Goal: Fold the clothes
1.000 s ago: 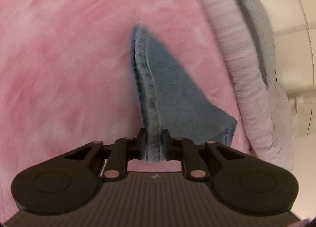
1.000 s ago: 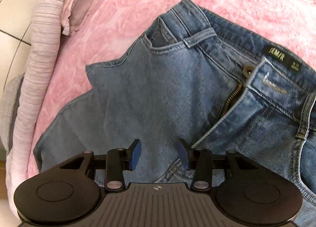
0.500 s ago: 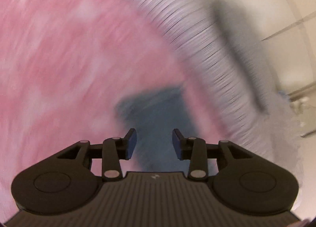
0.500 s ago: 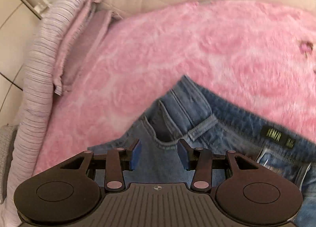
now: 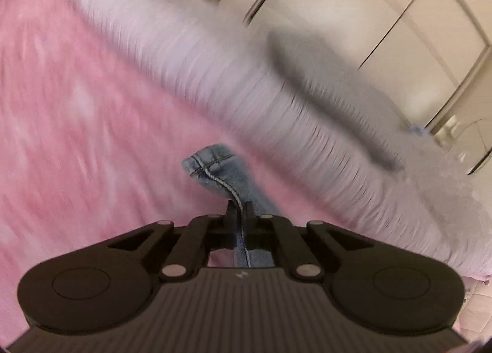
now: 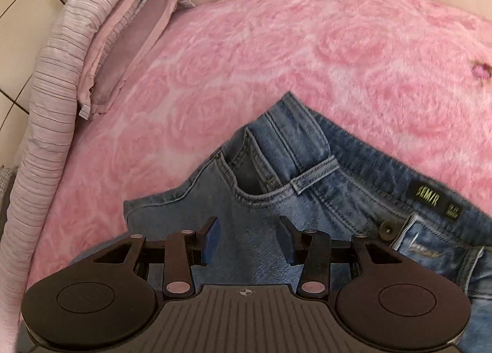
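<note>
While the pink blanket (image 6: 276, 45) covers the bed from edge to edge, a ribbed lilac cover (image 6: 52, 82) is bunched along its side. On the blanket lie the jeans (image 6: 307, 174), waistband uppermost in the right wrist view, with the fly open and the button (image 6: 386, 228) undone. The right hand-held gripper (image 6: 247, 241) hovers over the denim with its jaws spread and nothing between them. The left hand-held gripper (image 5: 240, 208) is pressed tight on a stitched hem (image 5: 215, 165) of the jeans, lifted clear of the blanket. The pinch is narrow and sits right on the thick seam, so a quick pull could let the denim slip out. With the waist unpinned, the whole garment could also drag and bunch instead of folding.
</note>
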Demonstrator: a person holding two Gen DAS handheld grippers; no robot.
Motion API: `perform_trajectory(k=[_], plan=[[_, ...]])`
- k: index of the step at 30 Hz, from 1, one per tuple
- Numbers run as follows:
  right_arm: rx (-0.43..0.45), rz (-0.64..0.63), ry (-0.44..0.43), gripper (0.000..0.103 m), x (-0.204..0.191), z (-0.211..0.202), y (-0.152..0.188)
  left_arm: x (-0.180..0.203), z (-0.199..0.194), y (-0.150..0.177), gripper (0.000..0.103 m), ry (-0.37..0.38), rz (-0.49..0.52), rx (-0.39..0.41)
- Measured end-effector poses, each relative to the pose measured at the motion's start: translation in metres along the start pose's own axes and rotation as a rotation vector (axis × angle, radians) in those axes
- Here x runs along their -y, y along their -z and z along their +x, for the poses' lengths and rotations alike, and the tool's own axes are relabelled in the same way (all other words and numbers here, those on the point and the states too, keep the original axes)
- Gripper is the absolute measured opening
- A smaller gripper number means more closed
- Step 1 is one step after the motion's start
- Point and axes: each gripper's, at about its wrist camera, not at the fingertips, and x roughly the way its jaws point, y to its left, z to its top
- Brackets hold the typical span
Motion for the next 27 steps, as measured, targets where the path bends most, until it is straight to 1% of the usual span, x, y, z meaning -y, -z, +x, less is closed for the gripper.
perform_trajectory(k=[2, 4, 6, 9, 11, 13, 16, 18, 19, 20, 21, 22, 23, 24, 25, 26, 27], plan=[[0.001, 0.0, -0.005, 0.045, 0.001, -0.004, -0.001, -0.019, -0.028, -0.012, 0.001, -0.032, 0.016, 0.04], [0.001, 0.003, -0.01, 0.045, 0.003, -0.007, -0.001, -0.046, -0.051, -0.013, 0.001, -0.091, 0.052, 0.033], [-0.004, 0.006, -0.014, 0.045, 0.006, -0.008, 0.001, -0.071, -0.065, -0.001, 0.002, -0.159, 0.124, -0.009], [-0.025, -0.011, -0.018, 0.045, 0.006, -0.006, 0.008, -0.1, -0.068, 0.027, 0.002, -0.243, 0.203, -0.098], [-0.041, -0.039, -0.017, 0.045, 0.006, -0.004, 0.014, -0.114, -0.067, 0.043, 0.005, -0.27, 0.22, -0.131], [-0.053, -0.079, -0.01, 0.045, 0.005, -0.005, 0.019, -0.121, -0.067, 0.051, 0.009, -0.283, 0.223, -0.134], [-0.053, -0.141, 0.002, 0.045, 0.007, -0.01, 0.025, -0.12, -0.069, 0.045, 0.013, -0.287, 0.235, -0.143], [-0.043, -0.18, 0.044, 0.045, 0.013, -0.018, 0.025, -0.124, -0.072, 0.035, 0.019, -0.316, 0.267, -0.149], [-0.037, -0.195, 0.071, 0.045, 0.018, -0.022, 0.025, -0.128, -0.081, 0.031, 0.018, -0.363, 0.271, -0.142], [-0.031, -0.211, 0.097, 0.045, 0.022, -0.026, 0.025, -0.134, -0.09, 0.028, 0.017, -0.427, 0.268, -0.127], [-0.025, -0.226, 0.124, 0.045, 0.026, -0.03, 0.025, -0.142, -0.104, 0.023, 0.016, -0.484, 0.235, -0.11], [-0.019, -0.241, 0.151, 0.045, 0.031, -0.033, 0.025, -0.151, -0.12, 0.017, 0.015, -0.538, 0.181, -0.092], [-0.016, -0.253, 0.17, 0.045, 0.037, -0.037, 0.024, -0.156, -0.136, 0.014, 0.013, -0.56, 0.132, -0.082], [-0.014, -0.264, 0.189, 0.045, 0.043, -0.041, 0.023, -0.159, -0.154, 0.013, 0.013, -0.561, 0.086, -0.078], [-0.017, -0.27, 0.185, 0.045, 0.048, -0.044, 0.024, -0.156, -0.171, 0.017, 0.013, -0.547, 0.074, -0.088], [-0.021, -0.275, 0.18, 0.045, 0.054, -0.046, 0.024, -0.15, -0.187, 0.023, 0.013, -0.521, 0.085, -0.106], [-0.029, -0.311, 0.184, 0.045, 0.057, -0.046, 0.028, -0.142, -0.204, 0.035, 0.013, -0.49, 0.103, -0.131]])
